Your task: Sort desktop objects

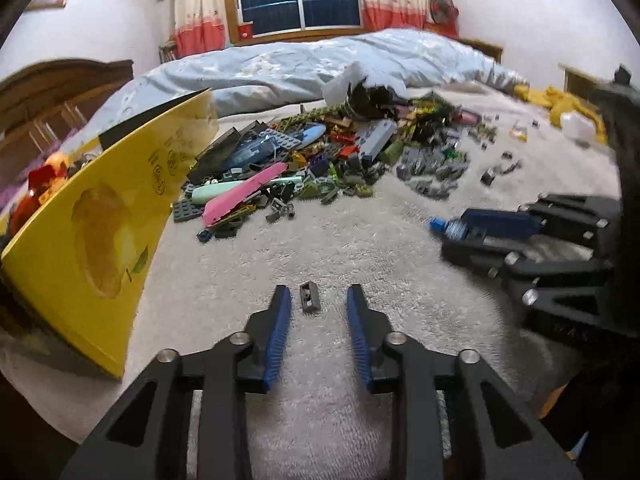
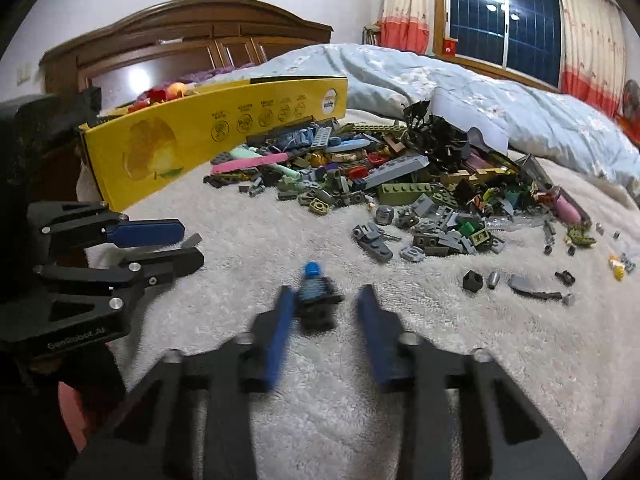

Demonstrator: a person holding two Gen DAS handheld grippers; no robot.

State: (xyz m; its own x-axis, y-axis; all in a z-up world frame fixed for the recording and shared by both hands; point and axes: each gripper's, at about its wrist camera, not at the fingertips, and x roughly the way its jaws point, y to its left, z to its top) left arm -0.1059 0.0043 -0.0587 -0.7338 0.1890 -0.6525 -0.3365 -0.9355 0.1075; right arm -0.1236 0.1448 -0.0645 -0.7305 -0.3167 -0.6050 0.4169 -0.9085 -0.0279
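Grey, small and lying loose on the white blanket (image 1: 320, 240), a brick (image 1: 309, 298) sits between the left gripper (image 1: 319, 298), whose jaws stand partly open and clear of it on both sides. To take it well, I would centre the pads on its long sides before closing, since the pile underneath is soft and may let it tip. The right gripper (image 2: 325, 300) likewise brackets a dark minifigure (image 2: 317, 300) with a blue head; its jaws are partly open, one blurred pad just beside the figure, and I cannot tell if it touches. Beyond lies the mixed heap (image 1: 320, 160) of bricks, and left of it the yellow box (image 1: 100, 232), tilted, with red and orange pieces inside.
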